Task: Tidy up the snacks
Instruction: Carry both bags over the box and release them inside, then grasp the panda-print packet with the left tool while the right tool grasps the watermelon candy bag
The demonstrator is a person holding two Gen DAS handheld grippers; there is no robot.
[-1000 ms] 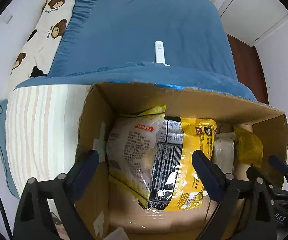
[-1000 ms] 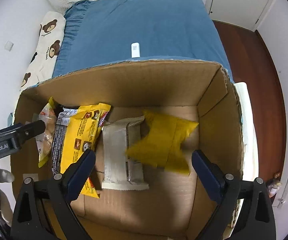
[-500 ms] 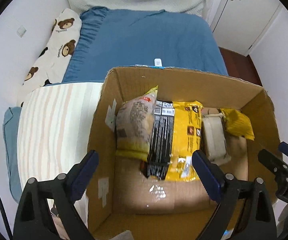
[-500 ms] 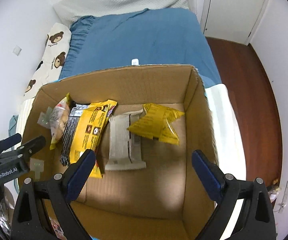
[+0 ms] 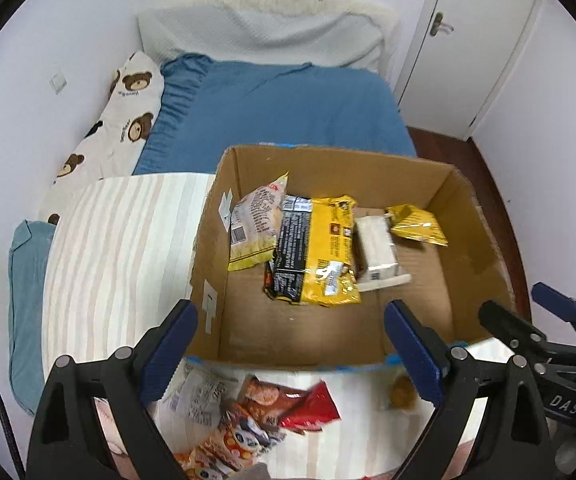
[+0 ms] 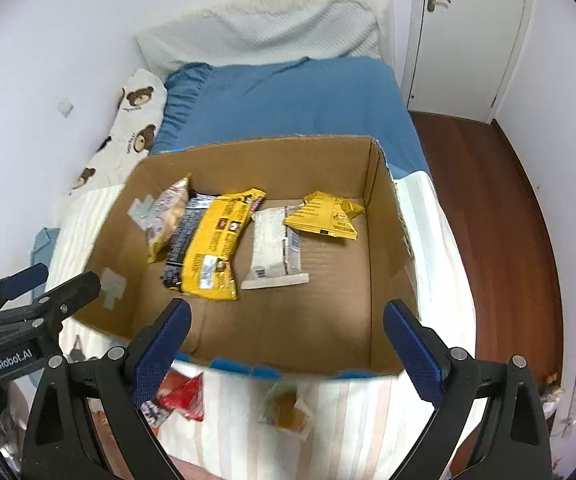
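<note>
— Box contents?

— Held four packets: cardboard box (image 5: 463, 200) in mid-frame, open-topped, resting on a striped cover (image 5: 128, 240) on the bed. Along the far half of its floor, left to right: pale chip bag (image 5: 254, 226) leaning by the left wall, yellow-and-black packet (image 5: 319, 252) overlapping its edge, white wrapped bar (image 5: 375, 246) just beside that, small yellow pouch (image 5: 417, 226) touching the bar's far end. Near half of the floor showed bare cardboard.

— Anything outside the box?

— Lay at lower frame on the striped cover, just below the box's near wall: red packet (image 5: 311, 408) among a loose pile of wrappers (image 5: 228, 436), plus a clear-wrapped brown pastry (image 6: 288, 406) a little to the right.

— Tools?

— Left tool (image 5: 289, 354) spread wide, gripping nothing, hovering above the near wall. Right tool (image 6: 286, 354) likewise spread and empty, over the same edge. Each visible at the other view's side margin.

— Background?

— Blue sheet (image 6: 288, 108) at upper centre, bear-print pillow (image 5: 116, 128) at left, white door (image 5: 475, 52) at upper right.
</note>
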